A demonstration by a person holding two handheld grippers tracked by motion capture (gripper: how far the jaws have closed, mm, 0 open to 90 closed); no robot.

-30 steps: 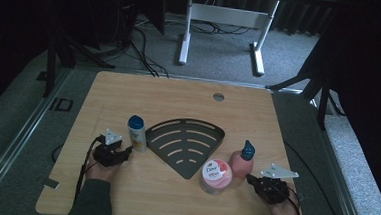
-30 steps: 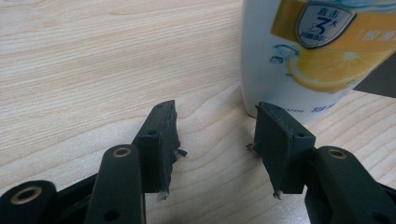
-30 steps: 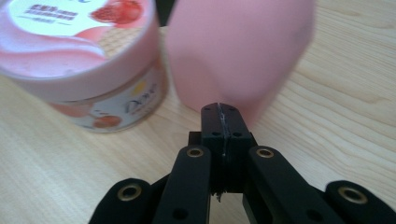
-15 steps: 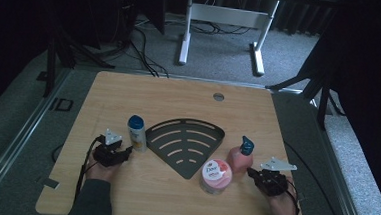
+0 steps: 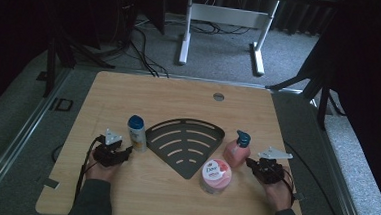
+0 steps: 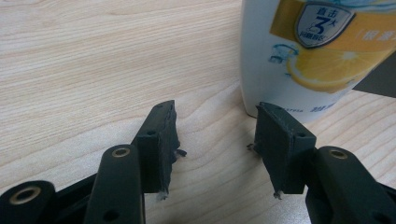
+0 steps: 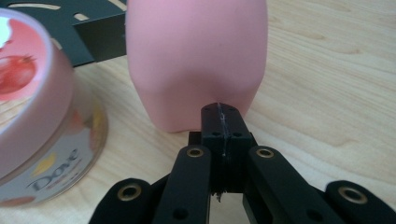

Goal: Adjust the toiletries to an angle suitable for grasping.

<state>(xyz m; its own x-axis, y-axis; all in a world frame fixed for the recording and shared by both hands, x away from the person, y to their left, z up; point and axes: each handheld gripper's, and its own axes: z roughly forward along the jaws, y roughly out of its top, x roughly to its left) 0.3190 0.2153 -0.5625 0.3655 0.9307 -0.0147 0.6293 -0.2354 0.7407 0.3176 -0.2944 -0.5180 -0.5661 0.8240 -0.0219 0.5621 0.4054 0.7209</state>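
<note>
While my left gripper (image 6: pixel 212 142) sits wide open and empty, white bottle (image 6: pixel 317 51) just beyond its right jaw, my right gripper (image 7: pixel 222 122) is closed on nothing, tips at the pink bottle (image 7: pixel 196 60).

In the left gripper view, the white bottle (image 6: pixel 308 56) is cut off by the top and right edges; its cap and upper label are out of frame, and the small print along its base, just beyond the right jaw, is too blurred to read. In the right gripper view, the pink pump bottle (image 7: pixel 198 60) loses its pump and shoulders to the top edge, and its lower front is partly hidden behind the closed jaws. Left of that bottle, the Dove jar (image 7: pixel 42 116) is cut by the left edge, its lid picture blurred. Behind the bottle, the black rack (image 7: pixel 88 28) shows one corner.
</note>
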